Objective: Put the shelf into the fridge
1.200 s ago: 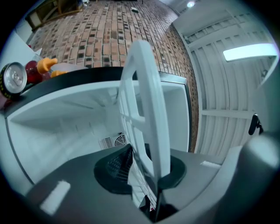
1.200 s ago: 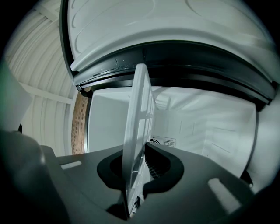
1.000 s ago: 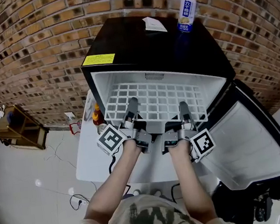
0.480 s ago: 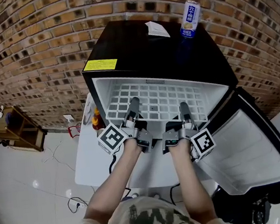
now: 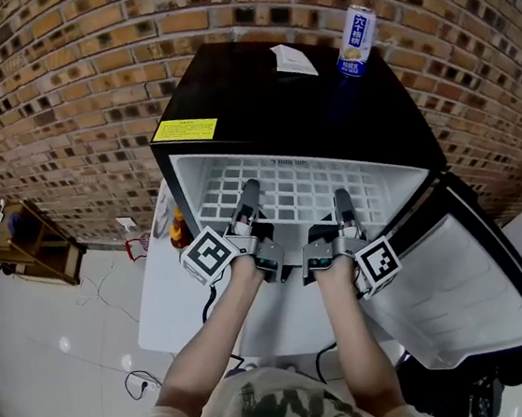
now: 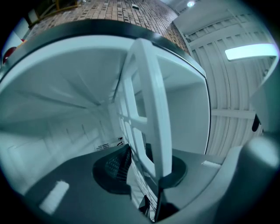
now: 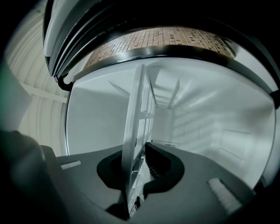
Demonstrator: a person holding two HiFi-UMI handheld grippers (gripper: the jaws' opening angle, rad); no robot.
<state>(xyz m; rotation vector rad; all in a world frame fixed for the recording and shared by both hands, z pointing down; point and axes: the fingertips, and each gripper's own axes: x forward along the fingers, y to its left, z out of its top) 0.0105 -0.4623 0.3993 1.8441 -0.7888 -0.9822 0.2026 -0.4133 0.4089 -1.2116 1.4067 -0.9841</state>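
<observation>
A white grid shelf [image 5: 287, 185] lies level inside the open black fridge [image 5: 265, 89], and its front rail reaches the opening. My left gripper [image 5: 246, 195] is at the rail's left part and my right gripper [image 5: 342, 200] at its right part. In the left gripper view the shelf [image 6: 153, 100] stands between the jaws of the left gripper [image 6: 140, 162]. Those jaws have just been opening, and a gap shows beside one pad. In the right gripper view the right gripper [image 7: 138, 168] is shut on the shelf's edge [image 7: 138, 113].
The fridge door [image 5: 458, 273] hangs open at the right. A drink can [image 5: 354, 31] and a folded paper [image 5: 292, 54] sit on the fridge top. A bottle [image 5: 178, 227] stands left of the fridge. Further left is a low wooden rack [image 5: 19, 237]. A brick wall stands behind.
Both grippers and the shelf have moved a little deeper into the fridge. The shelf's front corners no longer stick out past the opening.
</observation>
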